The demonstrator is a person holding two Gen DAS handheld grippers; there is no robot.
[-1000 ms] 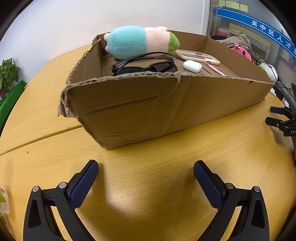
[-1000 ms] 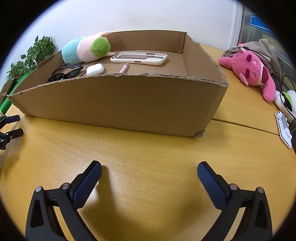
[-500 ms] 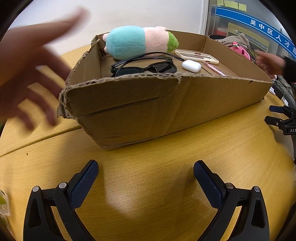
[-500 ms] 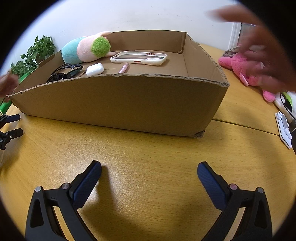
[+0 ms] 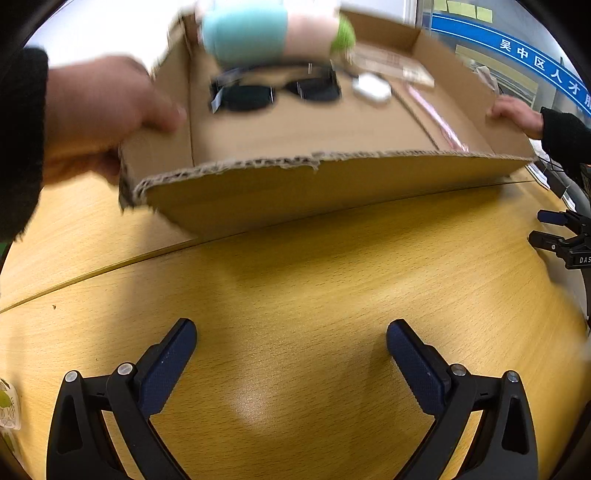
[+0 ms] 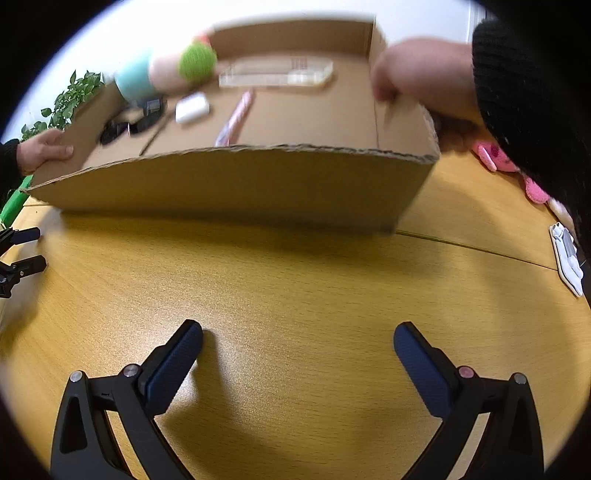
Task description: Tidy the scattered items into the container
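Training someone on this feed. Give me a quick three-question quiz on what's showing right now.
1. True or false: both grippers, left and right, are open and empty.
2. What grips the box? A) the grippers B) two bare hands C) nothing
3. Name the dark item in the box beside the plush.

Key: 1 true. 2 B, one hand on each end wall, the other; the box is tilted. 3 sunglasses.

Shallow torn-edged cardboard box (image 5: 325, 184) tilted toward the cameras, blurred, holding teal-pink plush toy (image 5: 266, 33), black sunglasses (image 5: 277, 92), white earbud case (image 6: 192, 108), phone case (image 6: 275, 74), pink pen (image 6: 236, 118)
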